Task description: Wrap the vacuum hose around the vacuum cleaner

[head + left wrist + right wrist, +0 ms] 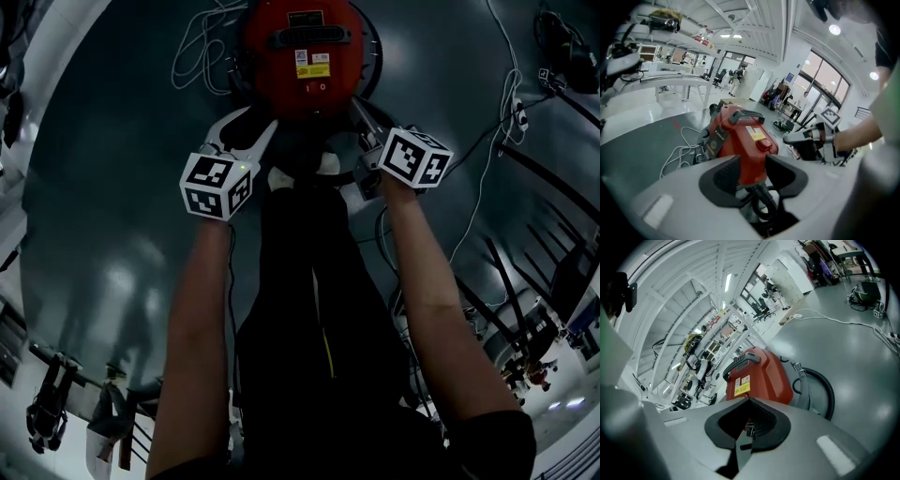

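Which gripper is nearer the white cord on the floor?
Left. In the head view the left gripper sits at the vacuum cleaner's corner on the white cord's side; the right gripper is at the opposite corner, farther from it.

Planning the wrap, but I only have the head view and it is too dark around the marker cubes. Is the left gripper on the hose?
Observer: In the left gripper view, the left gripper has its jaws apart, with the black hose low in the gap between them. I cannot tell whether they press on it.
Operator: And the right one?
Observer: The right gripper view shows the right gripper with its jaws closed together and nothing held, pointing at the red vacuum cleaner.
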A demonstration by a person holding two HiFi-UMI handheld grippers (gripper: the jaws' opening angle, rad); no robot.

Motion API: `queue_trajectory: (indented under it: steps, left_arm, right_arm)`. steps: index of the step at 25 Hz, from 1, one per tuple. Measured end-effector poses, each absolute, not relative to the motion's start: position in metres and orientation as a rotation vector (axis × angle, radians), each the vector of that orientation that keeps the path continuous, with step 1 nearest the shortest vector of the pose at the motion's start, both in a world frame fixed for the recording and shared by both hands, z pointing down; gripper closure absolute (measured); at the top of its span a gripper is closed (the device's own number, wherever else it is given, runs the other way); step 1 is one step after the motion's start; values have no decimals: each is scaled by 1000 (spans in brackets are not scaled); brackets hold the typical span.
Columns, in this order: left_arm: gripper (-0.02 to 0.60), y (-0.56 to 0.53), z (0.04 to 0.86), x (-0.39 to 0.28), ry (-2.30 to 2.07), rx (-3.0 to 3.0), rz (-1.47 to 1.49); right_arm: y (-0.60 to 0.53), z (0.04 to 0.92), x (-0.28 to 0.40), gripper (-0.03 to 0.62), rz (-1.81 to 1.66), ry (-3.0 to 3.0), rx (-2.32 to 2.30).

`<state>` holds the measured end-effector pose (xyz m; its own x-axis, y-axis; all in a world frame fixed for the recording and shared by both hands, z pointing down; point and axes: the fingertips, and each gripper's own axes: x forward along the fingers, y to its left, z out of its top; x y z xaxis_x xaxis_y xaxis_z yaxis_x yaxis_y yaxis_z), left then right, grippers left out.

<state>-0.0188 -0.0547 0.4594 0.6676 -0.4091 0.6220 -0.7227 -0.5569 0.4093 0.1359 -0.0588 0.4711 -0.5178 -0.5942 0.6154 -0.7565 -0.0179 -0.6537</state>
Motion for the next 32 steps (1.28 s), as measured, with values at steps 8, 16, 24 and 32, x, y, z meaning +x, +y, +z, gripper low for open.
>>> queue_trajectory:
  steps: [8, 16, 24, 32]
  left_arm:
    - [453, -16, 481, -58, -898, 2160, 691]
    - [492, 35, 499, -91, -925, 2071, 705]
    - [430, 94, 532, -114, -1022, 1946, 733]
    - [388, 125, 569, -122, -1090, 1871, 726]
  right_arm:
    - [-22, 476, 105, 595, 1552, -2142, 1339]
    - [25, 492, 51, 597, 1538, -2131, 1143]
    - [79, 510, 7, 597, 1449, -2168, 873]
    - [100, 534, -13, 595, 1332, -2172, 689]
